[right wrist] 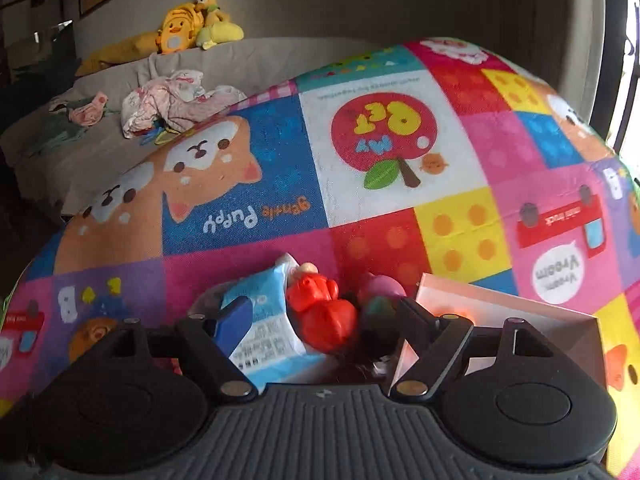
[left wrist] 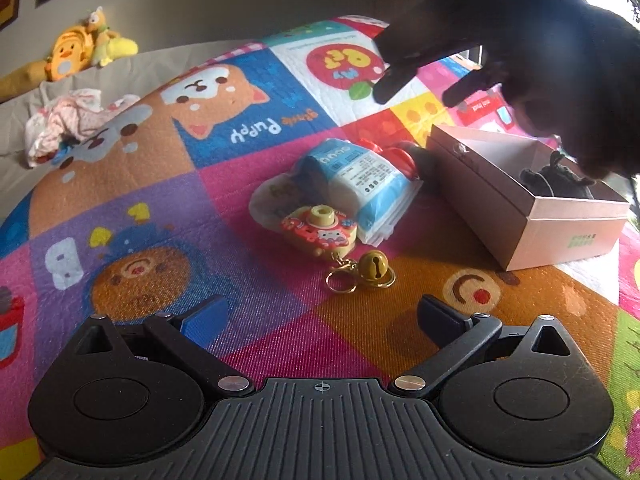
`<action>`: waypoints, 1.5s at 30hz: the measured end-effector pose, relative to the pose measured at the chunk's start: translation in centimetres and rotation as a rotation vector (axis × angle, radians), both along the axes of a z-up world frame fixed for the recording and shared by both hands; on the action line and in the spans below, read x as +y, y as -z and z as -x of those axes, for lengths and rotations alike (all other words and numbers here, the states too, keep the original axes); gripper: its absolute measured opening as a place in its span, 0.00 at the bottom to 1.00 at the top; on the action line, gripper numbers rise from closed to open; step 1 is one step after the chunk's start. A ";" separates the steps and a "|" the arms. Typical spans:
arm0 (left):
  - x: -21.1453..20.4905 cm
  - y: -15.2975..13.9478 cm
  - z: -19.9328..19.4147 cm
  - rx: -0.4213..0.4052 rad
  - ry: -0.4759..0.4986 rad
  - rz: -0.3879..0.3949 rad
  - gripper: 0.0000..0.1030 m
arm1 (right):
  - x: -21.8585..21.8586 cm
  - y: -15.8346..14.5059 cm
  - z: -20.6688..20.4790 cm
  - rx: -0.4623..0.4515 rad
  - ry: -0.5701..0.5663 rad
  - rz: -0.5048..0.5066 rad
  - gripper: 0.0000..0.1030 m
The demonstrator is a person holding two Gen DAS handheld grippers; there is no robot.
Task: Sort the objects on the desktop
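Note:
On the colourful play mat lie a toy camera keychain (left wrist: 320, 229) with a gold bell (left wrist: 374, 267), a blue and white tissue pack (left wrist: 360, 184), and a red figure (right wrist: 322, 316). An open pink box (left wrist: 532, 196) on the right holds a dark object (left wrist: 556, 180). My left gripper (left wrist: 320, 318) is open and empty, just in front of the bell. My right gripper (right wrist: 324, 316) is open above the red figure and tissue pack (right wrist: 264, 332), beside the box (right wrist: 504, 320). It shows as a dark shape in the left wrist view (left wrist: 424, 84), hovering over the box.
A beige sofa (right wrist: 120, 92) behind the mat carries crumpled clothes (right wrist: 172, 100) and yellow plush toys (right wrist: 192, 24). A pink and green round toy (right wrist: 380, 300) lies next to the red figure. Framed pictures hang on the wall.

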State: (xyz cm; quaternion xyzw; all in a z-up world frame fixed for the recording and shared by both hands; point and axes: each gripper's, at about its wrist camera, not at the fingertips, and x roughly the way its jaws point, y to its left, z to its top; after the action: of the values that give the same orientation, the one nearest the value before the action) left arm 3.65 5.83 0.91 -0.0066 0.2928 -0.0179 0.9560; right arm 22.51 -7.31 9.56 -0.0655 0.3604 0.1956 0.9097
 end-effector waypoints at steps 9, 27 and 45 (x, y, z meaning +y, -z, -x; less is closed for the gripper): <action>0.8 0.1 0.0 -0.003 0.015 0.064 1.00 | 2.4 6.1 -9.7 0.130 0.111 0.180 0.37; 1.4 0.3 -0.2 0.046 -0.010 0.100 1.00 | 1.8 5.1 2.7 0.304 -0.243 0.092 0.33; 0.2 -0.1 0.2 0.094 0.037 0.057 1.00 | -11.3 6.0 19.7 -0.066 -0.129 0.147 0.74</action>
State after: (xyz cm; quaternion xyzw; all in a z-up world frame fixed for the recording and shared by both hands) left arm 3.49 6.03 1.02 -0.0290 0.3368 -0.0435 0.9401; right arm 2.77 -18.64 3.55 -0.1616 0.3386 0.2247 0.8993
